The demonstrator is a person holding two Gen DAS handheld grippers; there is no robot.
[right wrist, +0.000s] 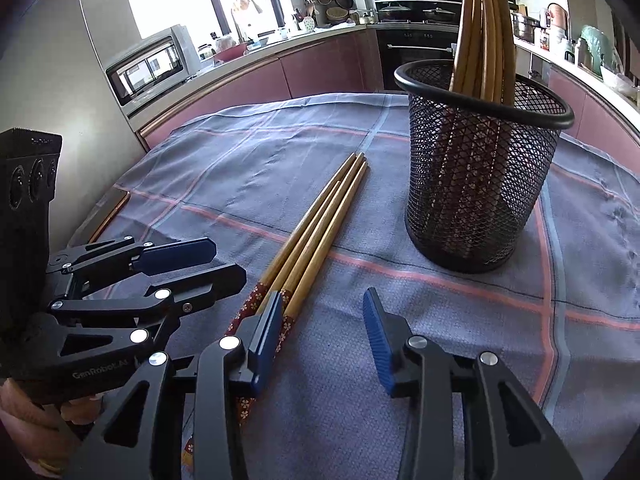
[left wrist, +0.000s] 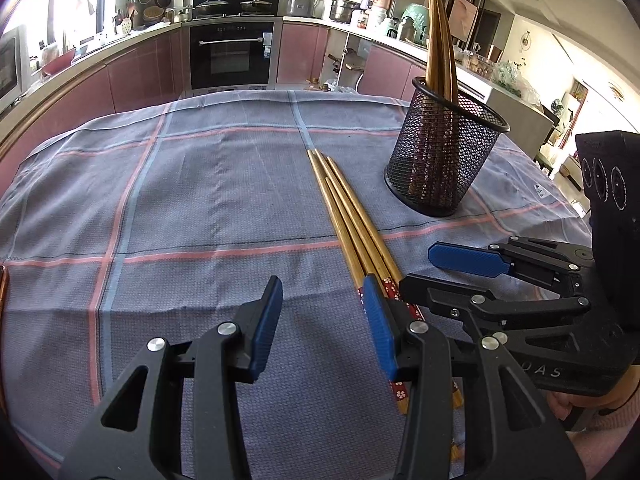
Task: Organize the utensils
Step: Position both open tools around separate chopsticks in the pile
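Four slim wooden chopsticks with red floral handle ends lie bundled mid-table on the grey checked cloth, tips toward the far edge, just beside the black mesh cup of chopsticks. Likely light, stiff and roll-prone, best pinched at the patterned ends. Left tongs and right tongs gape half-wide, empty.

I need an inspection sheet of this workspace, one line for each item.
Surface: checked cloth covers the table.
Job's things: loose chopsticks lie flat in a bundle; mesh holder stands upright with chopsticks inside.
Clutter: nothing seen on the cloth.
Grippers: left gripper open, empty, beside the chopstick handles; right gripper open, empty, one of its fingers over the handles.
Cables: nothing seen.
Surroundings: kitchen, oven, cluttered counters.
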